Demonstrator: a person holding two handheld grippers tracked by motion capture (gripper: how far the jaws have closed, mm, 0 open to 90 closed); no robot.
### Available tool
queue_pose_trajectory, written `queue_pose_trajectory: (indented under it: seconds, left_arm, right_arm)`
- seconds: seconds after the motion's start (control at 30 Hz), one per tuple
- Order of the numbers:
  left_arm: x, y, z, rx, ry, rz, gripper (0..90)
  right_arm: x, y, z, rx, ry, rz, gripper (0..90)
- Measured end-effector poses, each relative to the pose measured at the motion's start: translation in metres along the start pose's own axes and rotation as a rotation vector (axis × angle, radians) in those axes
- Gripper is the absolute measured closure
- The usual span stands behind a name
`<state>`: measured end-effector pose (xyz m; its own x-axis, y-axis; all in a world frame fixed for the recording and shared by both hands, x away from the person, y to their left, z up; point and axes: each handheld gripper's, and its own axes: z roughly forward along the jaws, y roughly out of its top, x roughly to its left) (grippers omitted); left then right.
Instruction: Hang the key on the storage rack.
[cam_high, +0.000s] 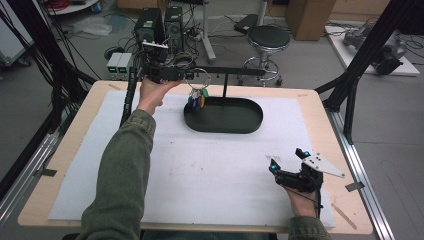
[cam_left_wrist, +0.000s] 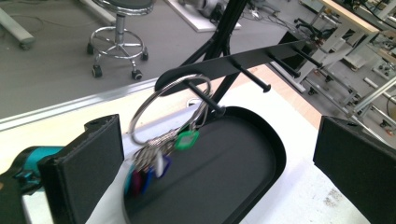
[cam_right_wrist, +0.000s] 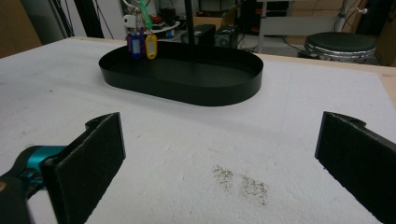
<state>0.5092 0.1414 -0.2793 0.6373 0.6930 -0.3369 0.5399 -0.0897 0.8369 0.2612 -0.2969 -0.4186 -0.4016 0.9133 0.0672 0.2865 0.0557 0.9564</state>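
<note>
A steel key ring (cam_left_wrist: 142, 105) with several coloured tags (cam_left_wrist: 187, 139) hangs on the end peg (cam_left_wrist: 205, 98) of a black rack bar (cam_left_wrist: 233, 63), above a black oval tray (cam_left_wrist: 276, 144). My left gripper (cam_high: 187, 75) is held up at the bar's left end, close to the key ring (cam_high: 198, 79). In the left gripper view its jaws stand wide apart, and the ring hangs just ahead of them, touching neither pad. My right gripper (cam_high: 286, 159) rests open on the white mat at the front right, with nothing between its jaws. The right gripper view has the tags (cam_right_wrist: 140, 44) over the tray (cam_right_wrist: 187, 91).
A white mat (cam_high: 200, 170) covers the wooden table. The rack's post (cam_high: 225, 87) rises from the tray (cam_high: 250, 127), and more pegs (cam_left_wrist: 285, 65) stick out along the bar. A stool (cam_high: 268, 40) and computer cases (cam_high: 150, 25) stand on the floor beyond the table.
</note>
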Motion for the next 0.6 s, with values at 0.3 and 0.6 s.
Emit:
queue_pose_trajectory:
  seconds: [0.3,0.6]
  left_arm:
    - [0.003,-0.017,-0.012,-0.016,-0.001,0.010,1.7]
    - [0.003,-0.035,-0.017,-0.020,0.007,0.031,1.7]
  right_arm:
    - [0.001,0.000,0.000,0.000,-0.001,-0.010,0.5]
    - [0.002,0.000,0.000,0.007,0.001,-0.011,0.5]
